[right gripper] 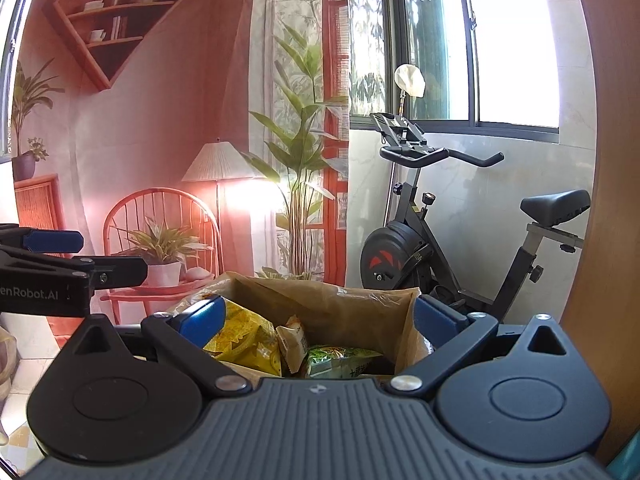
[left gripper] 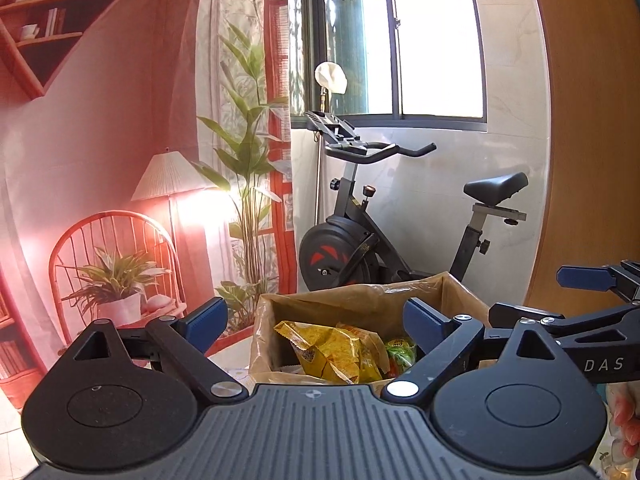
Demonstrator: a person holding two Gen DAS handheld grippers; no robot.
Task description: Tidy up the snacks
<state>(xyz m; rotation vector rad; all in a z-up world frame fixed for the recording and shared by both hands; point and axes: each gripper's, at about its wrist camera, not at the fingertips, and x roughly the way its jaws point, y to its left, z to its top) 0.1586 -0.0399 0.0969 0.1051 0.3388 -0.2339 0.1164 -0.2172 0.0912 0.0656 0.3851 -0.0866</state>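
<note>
While both hover above the snack box point(left gripper: 360, 304), left gripper point(left gripper: 316, 320) and right gripper point(right gripper: 320, 318) gape empty.

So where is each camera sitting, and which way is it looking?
Left wrist: on the left claw, looking ahead into the snack box; the right claw and some fingers peek in.
Right wrist: on the right claw, facing the same box; the left claw shows at its left.
Both see the yellow bag, the exercise bike and the window.
</note>
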